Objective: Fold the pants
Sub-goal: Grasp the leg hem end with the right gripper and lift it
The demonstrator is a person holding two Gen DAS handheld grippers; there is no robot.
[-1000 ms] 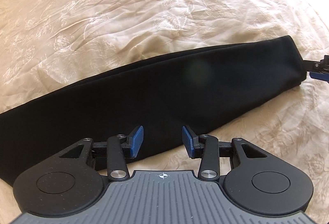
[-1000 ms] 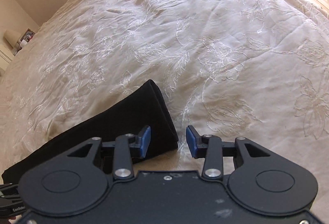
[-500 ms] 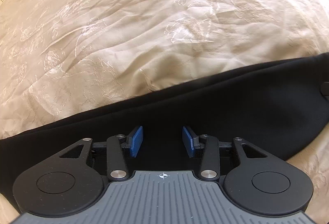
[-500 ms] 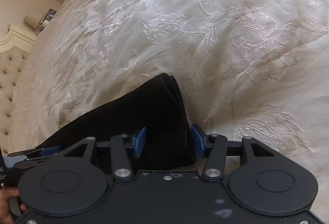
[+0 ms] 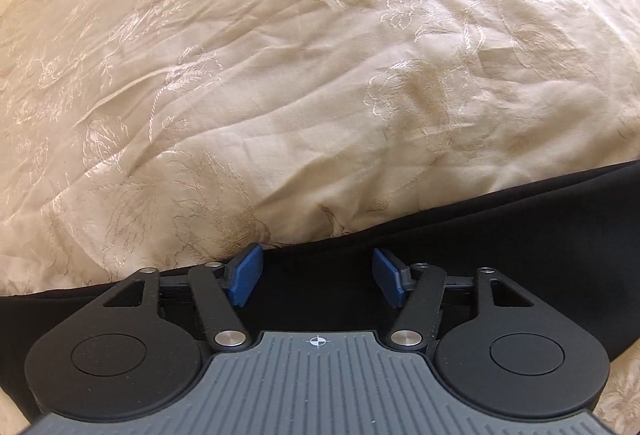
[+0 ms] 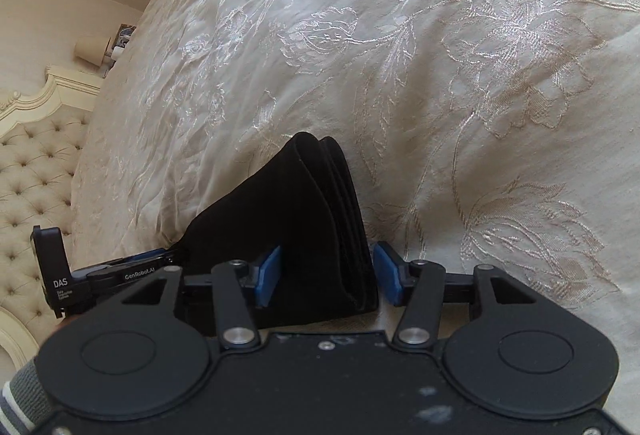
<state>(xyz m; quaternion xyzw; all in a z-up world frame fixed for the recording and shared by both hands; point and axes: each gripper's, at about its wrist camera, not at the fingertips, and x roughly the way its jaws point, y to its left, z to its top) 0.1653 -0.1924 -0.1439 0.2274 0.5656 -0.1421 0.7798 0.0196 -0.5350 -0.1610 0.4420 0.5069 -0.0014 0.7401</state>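
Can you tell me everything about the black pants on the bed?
The long black pants look soft and matte, folded lengthwise into a narrow band whose stacked layers show at the cuff end. They lie flat across the cream embroidered bedspread. That end sits between the open right gripper; the left gripper, jaws opening, straddles their far edge.

**Colours and patterns, both wrist views**

My pants (image 5: pixel 500 235) are plain black, no pattern; the stacked hem layers in the right view (image 6: pixel 320 219) are equally black. The bedspread (image 5: pixel 280 75) is cream-beige with tone-on-tone embroidered flowers and leaves, shinier and paler in the right view (image 6: pixel 480 75). My left gripper (image 5: pixel 316 277) has blue pads, black links and a grey ribbed body. My right gripper (image 6: pixel 328 277) has blue pads on black. The headboard (image 6: pixel 28 163) is cream, button-tufted. My sleeve (image 6: pixel 20 403) is grey with white stripes.
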